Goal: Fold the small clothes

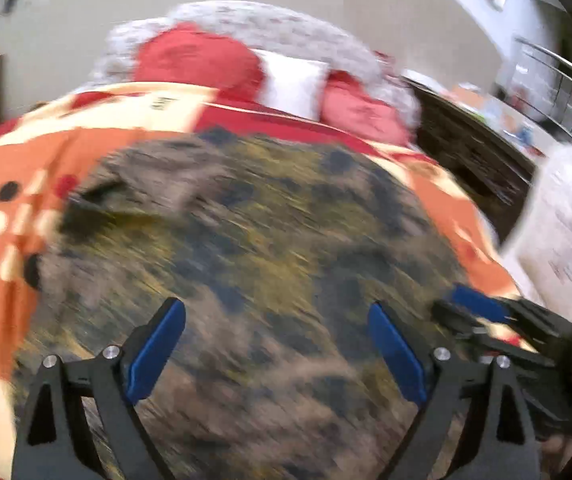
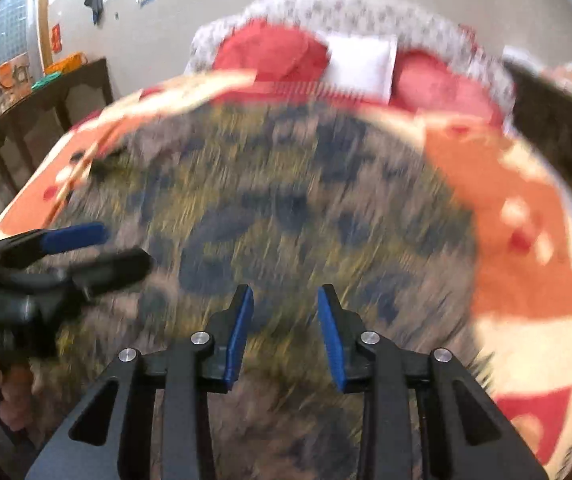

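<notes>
A camouflage-patterned garment [image 1: 246, 240] lies spread on the orange patterned bedspread [image 1: 14, 152], filling the field directly ahead of and beneath both tools; blur hides its edges and long axis. The left gripper [image 1: 278, 344] stands wide open with nothing between its blue pads, and the right gripper [image 2: 285, 332] is partly open, likewise empty. Neither is judged clearly nearer, the two flanking the cloth's near end side by side.
</notes>
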### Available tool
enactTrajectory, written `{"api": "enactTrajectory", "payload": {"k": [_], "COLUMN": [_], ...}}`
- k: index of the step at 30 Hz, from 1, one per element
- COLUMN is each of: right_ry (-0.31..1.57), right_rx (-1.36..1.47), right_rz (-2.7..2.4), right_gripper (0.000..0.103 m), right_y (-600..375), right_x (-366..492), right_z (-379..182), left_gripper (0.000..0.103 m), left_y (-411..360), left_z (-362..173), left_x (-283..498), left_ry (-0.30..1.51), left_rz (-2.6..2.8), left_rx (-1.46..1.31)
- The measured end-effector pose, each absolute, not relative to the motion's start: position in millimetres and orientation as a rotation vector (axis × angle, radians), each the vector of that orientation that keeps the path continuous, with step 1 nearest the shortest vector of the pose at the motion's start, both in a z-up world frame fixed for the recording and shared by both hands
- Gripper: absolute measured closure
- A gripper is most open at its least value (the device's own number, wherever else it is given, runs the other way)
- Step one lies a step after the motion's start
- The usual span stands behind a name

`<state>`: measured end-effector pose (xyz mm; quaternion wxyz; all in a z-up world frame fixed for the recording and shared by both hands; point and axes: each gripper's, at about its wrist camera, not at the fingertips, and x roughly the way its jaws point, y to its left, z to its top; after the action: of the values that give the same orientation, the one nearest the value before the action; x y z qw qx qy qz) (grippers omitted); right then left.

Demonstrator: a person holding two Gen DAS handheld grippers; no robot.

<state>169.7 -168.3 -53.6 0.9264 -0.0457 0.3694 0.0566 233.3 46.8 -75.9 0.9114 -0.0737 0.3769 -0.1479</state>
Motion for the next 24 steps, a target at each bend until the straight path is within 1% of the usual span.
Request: {"api": "enactTrajectory", "payload": {"k": [2, 5, 6, 8, 10, 11, 12, 15, 18, 20, 24], "right_ry": [0.781, 0.807, 0.809, 0.862, 0.830, 0.825, 0.825, 0.834, 0.846, 0.892, 0.873], "right_rx": [-0.079, -0.073, -0.079, -0.089, -0.099, -0.098, -0.090, -0.063, -0.071, -0.087, -0.034], "right_rz": [0.090, 0.067, 0.077, 0.082, 0.081, 0.081, 0.083, 0.095, 0.096, 0.094, 0.116], "right_gripper": [0.068, 0.068, 0.068, 0.068, 0.067, 0.067, 0.067, 0.066, 0.066, 0.066, 0.066], "right_y": [-171, -171, -171, -169, -168, -169, -170, -174, -173, -175, -182], "right_x": [194, 221, 226, 235, 231, 230, 230, 232, 233, 230, 176], "right_z": [-54, -65, -70, -90, -96, -96, -97, -98, -95, -83, -55], "left_gripper": [0.009, 0.014, 0.013, 0.013, 0.012, 0.009, 0.007, 0.004, 0.005, 0.010, 0.010], "left_y": [43, 33, 28, 23, 24, 25, 26, 22, 25, 40, 87], "left_z": [-83, -101, -112, -117, -120, -121, -122, -122, -116, -101, -66], "left_x": [259, 281, 285, 278, 275, 276, 277, 278, 274, 265, 215], "left_ry": [0.825, 0.888, 0.916, 0.880, 0.870, 0.876, 0.881, 0.886, 0.915, 0.924, 0.875], "left_rz": [-0.190, -0.101, -0.086, -0.073, -0.078, -0.083, -0.089, -0.089, -0.124, -0.142, -0.208], "left_rx": [-0.103, -0.016, 0.011, 0.046, 0.028, 0.008, -0.003, 0.020, 0.029, 0.015, -0.042]}}
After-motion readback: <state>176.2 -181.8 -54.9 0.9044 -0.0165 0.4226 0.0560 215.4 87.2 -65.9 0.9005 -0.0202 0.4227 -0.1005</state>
